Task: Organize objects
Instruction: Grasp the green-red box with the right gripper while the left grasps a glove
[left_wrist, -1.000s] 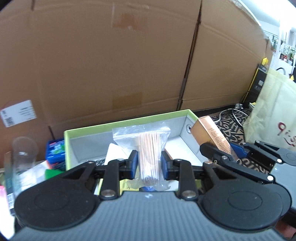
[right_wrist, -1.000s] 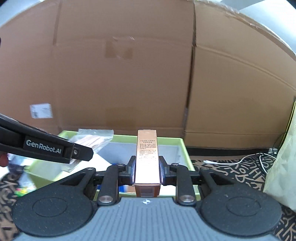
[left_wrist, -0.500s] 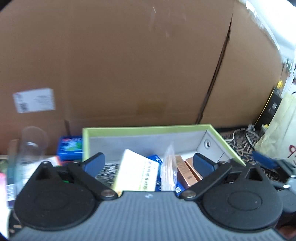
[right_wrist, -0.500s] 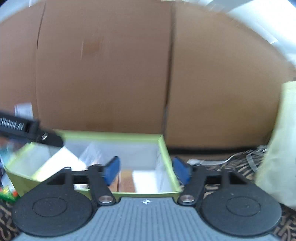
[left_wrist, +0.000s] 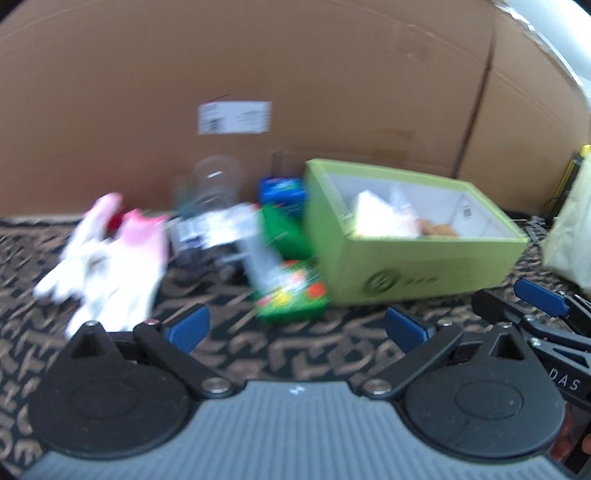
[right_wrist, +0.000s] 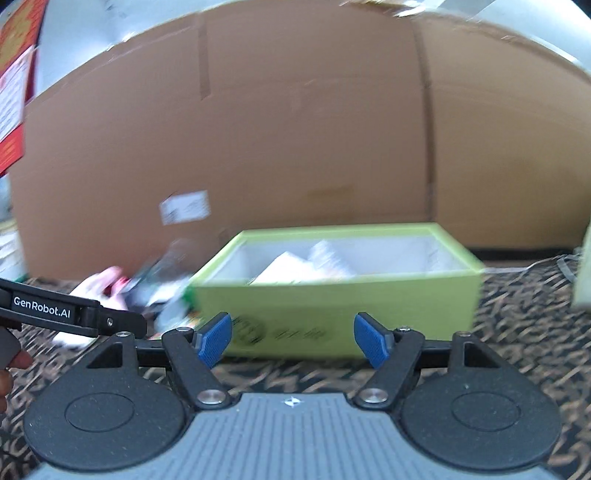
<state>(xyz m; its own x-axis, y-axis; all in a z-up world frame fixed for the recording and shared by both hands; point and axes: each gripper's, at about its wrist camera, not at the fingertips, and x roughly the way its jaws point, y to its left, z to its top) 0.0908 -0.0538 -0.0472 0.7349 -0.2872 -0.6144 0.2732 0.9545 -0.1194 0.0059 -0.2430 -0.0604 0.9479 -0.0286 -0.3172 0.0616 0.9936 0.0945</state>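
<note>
The lime-green box (left_wrist: 424, 266) stands on the patterned mat, and inside it are a white leaflet (left_wrist: 373, 218), a clear bag and a copper-coloured carton (left_wrist: 439, 229). My left gripper (left_wrist: 297, 328) is wide open and empty, pulled back in front of the box's left corner. A green packet (left_wrist: 291, 295) lies just ahead of it. In the right wrist view my right gripper (right_wrist: 291, 339) faces the front wall of the box (right_wrist: 332, 295). Its jaws are opening with nothing between them. Both views are blurred.
Left of the box lie white and pink gloves (left_wrist: 110, 251), a clear plastic cup (left_wrist: 218, 184) and a blue packet (left_wrist: 282, 188). A big cardboard wall (right_wrist: 295, 147) closes off the back. A cream bag (left_wrist: 569, 229) stands at the right. The right gripper's finger (left_wrist: 539, 297) shows beside the left one.
The left gripper let go of the bag of sticks and the right one of the copper carton, both into the box. Both grippers opened and drew back, the left swinging leftward.
</note>
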